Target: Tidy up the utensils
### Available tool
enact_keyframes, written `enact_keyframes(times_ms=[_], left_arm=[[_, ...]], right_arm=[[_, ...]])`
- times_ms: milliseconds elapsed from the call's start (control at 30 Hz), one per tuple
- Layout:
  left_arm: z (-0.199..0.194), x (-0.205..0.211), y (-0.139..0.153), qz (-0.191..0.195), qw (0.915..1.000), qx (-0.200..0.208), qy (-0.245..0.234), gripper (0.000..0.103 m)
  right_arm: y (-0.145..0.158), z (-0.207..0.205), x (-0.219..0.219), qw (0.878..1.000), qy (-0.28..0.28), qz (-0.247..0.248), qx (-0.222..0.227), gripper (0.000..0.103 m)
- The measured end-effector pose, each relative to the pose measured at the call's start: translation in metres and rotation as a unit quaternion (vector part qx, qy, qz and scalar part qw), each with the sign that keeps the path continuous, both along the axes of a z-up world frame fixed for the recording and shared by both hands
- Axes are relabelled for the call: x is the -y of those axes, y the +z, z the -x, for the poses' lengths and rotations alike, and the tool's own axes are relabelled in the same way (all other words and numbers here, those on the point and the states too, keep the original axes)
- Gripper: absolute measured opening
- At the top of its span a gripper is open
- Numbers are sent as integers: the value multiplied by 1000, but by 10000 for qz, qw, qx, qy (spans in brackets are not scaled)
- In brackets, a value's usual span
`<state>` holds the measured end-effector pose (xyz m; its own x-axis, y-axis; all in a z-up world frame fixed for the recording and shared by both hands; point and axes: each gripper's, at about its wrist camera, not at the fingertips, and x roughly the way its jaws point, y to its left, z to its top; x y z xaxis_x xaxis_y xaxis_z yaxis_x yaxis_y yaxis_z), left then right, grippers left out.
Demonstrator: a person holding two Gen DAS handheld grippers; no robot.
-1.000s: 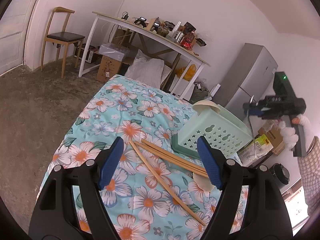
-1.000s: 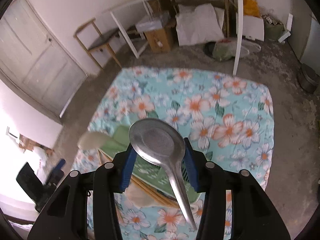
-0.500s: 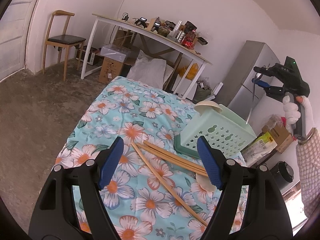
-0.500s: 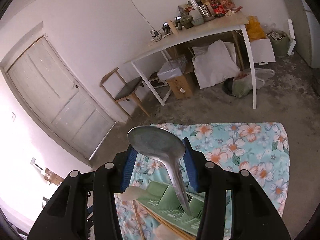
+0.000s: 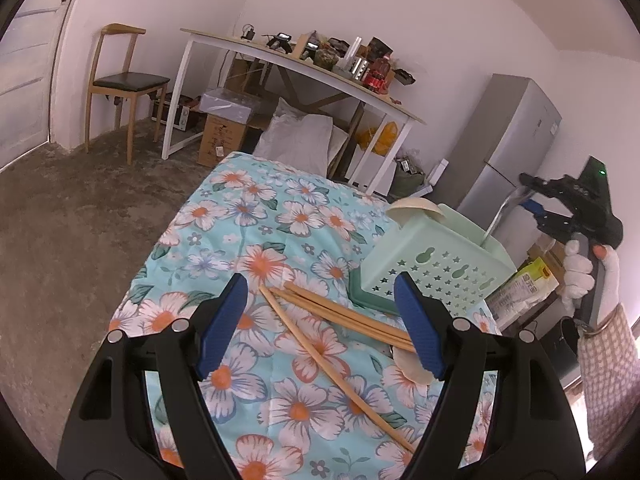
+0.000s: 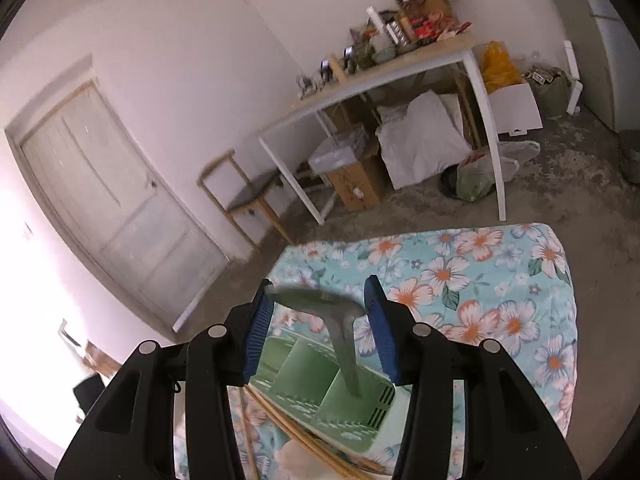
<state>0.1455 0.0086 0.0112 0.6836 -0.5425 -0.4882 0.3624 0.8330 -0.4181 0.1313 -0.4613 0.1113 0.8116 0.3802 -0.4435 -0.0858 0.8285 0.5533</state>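
My left gripper point(image 5: 320, 280) hangs open over several wooden chopsticks point(image 5: 344, 312) that lie crossed on the floral cloth point(image 5: 248, 216). To their right stands a pale green slotted basket point(image 5: 436, 264) with a cream wooden spoon point(image 5: 412, 206) leaning at its far rim. A gloved hand holds my right gripper point(image 5: 528, 196) above the basket's right end. In the right wrist view that gripper point(image 6: 319, 284) is shut on the bowl of a metal spoon point(image 6: 316, 300). The spoon's handle points down into a compartment of the basket point(image 6: 304, 364). Chopsticks point(image 6: 280, 412) show below it.
A second cream utensil point(image 5: 408, 364) lies under the chopsticks' right ends. Beyond the cloth's far edge stand a cluttered white table point(image 5: 304, 68), a wooden chair point(image 5: 124, 80), a cardboard box point(image 5: 222, 136) and a grey fridge point(image 5: 512, 140). Bare concrete floor lies to the left.
The right gripper has swung and come down beside the basket, and the spoon's handle now reaches into a compartment. The left gripper has stayed open over the chopsticks.
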Motion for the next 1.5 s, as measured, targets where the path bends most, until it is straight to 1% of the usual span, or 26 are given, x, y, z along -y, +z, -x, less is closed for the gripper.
enact_keyframes(times_ms=[233,367,467,533,633,667,733,767,867,967,1033,1133,1200,1300,1400,1500], left_arm=[[4,19,-1,-44,9998,6,-188,72],[6,27,-2,-119,9996,4,-273,72],[5,33,-3,-192,9991,-27,-374,72],[5,41,-5,-238,9985,-71,-491,72],[7,57,-10,-301,9970,-131,-705,72],[8,65,-12,-345,9959,-163,-816,72],[10,77,-15,-391,9943,-217,-965,72],[11,86,-18,-448,9929,-248,-1074,72],[15,103,-23,-626,9900,-292,-1229,72],[15,114,-31,-777,9877,-433,-1286,72],[15,118,-38,-815,9867,-555,-1294,69],[12,125,-48,-788,9842,-792,-1375,62],[11,128,-53,-774,9825,-937,-1415,54],[6,133,-65,-682,9785,-1309,-1441,46],[0,134,-75,-636,9758,-1633,-1308,40],[-8,133,-85,-490,9715,-2003,-1171,34]], right_arm=[[-4,22,13,9997,-109,-215,59,47],[-10,55,12,9978,-234,-514,342,47],[-26,80,6,9973,-373,-534,341,47],[-47,93,0,9974,-434,-550,152,47],[-94,109,-13,9959,-482,-623,-444,47],[-118,115,-19,9933,-530,-715,-740,47],[-150,122,-28,9884,-590,-789,-1158,47],[-164,125,-32,9858,-618,-802,-1338,47],[-192,130,-42,9809,-589,-806,-1670,47],[-196,129,-46,9833,-547,-613,-1626,47],[-197,128,-48,9841,-521,-581,-1596,47],[-201,125,-49,9854,-492,-638,-1499,47],[-200,126,-51,9871,-469,-599,-1407,47],[-202,130,-45,9880,-448,-658,-1324,47],[-204,132,-42,9879,-419,-786,-1266,47],[-205,133,-42,9887,-398,-787,-1214,47]])
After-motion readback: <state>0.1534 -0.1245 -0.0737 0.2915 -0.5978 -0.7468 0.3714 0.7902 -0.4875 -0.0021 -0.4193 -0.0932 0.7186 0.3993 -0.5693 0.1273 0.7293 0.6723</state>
